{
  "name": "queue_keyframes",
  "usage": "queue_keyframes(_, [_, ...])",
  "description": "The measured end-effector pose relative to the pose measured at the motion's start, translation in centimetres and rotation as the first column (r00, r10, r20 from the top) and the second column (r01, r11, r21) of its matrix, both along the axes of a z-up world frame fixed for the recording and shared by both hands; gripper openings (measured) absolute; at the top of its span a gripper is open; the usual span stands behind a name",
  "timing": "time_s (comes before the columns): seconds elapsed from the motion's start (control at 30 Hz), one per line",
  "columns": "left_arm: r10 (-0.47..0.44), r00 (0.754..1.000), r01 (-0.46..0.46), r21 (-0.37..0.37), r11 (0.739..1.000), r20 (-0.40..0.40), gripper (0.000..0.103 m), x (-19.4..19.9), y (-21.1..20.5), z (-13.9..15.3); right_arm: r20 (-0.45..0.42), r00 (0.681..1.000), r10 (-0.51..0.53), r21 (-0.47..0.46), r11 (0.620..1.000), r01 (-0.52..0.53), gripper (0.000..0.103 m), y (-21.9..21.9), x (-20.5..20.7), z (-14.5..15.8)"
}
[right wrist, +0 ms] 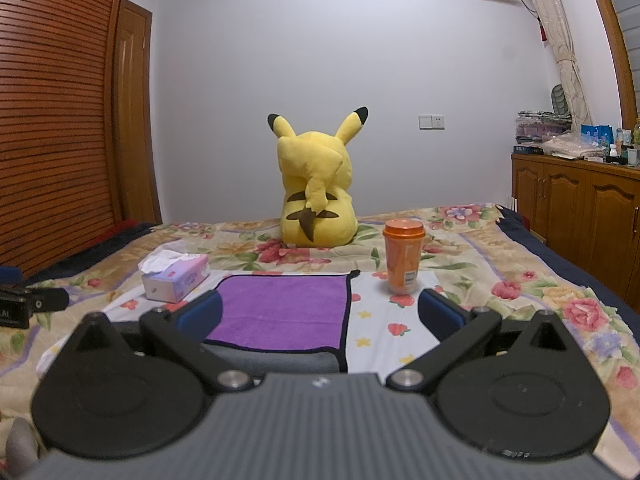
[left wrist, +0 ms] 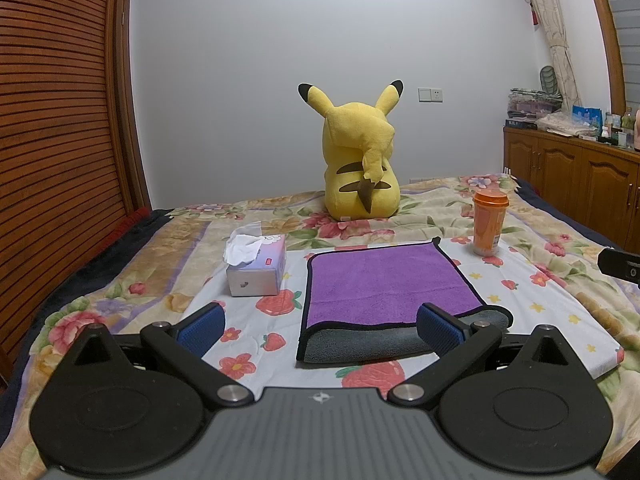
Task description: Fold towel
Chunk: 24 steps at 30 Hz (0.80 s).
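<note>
A purple towel (left wrist: 384, 280) with black trim and a grey underside lies on a white strawberry-print cloth (left wrist: 520, 292) on the bed. Its near edge is folded over, so a grey band (left wrist: 360, 346) shows along the front. It also shows in the right wrist view (right wrist: 280, 308). My left gripper (left wrist: 320, 326) is open and empty, just short of the towel's near left part. My right gripper (right wrist: 320, 312) is open and empty, over the towel's near right corner.
A tissue box (left wrist: 258, 268) stands left of the towel, also in the right wrist view (right wrist: 176, 280). An orange cup (left wrist: 489, 222) stands at the towel's far right (right wrist: 403, 256). A yellow plush toy (left wrist: 360, 172) sits behind. A wooden cabinet (left wrist: 572, 184) is on the right.
</note>
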<state>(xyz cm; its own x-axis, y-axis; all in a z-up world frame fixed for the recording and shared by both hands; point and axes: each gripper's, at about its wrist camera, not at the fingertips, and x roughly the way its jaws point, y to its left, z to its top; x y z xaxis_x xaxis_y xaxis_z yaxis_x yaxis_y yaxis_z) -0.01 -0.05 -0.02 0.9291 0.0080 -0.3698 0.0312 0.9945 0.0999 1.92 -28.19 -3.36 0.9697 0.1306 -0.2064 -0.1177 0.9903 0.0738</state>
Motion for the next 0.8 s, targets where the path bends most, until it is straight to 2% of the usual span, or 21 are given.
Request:
queue_keyframes(0.4, [0.001, 1.0, -0.001, 0.004, 1.0, -0.022, 0.103, 0.2, 0.5, -0.8, -0.018, 1.0, 0.001, -0.004, 1.0, -0.001, 0.103, -0.1, 0.3, 0.2])
queue_keyframes(0.6, [-0.016, 0.996, 0.016, -0.001, 1.0, -0.085, 0.103, 1.4, 0.5, -1.5, -0.053, 0.999, -0.003, 0.0, 1.0, 0.003, 0.103, -0.2, 1.2, -0.1])
queue_keyframes(0.8, [-0.032, 0.992, 0.036, 0.031, 0.999, -0.124, 0.103, 2.1, -0.2, -2.1, -0.09, 0.996, 0.003, 0.016, 1.0, -0.001, 0.103, -0.3, 2.1, -0.5])
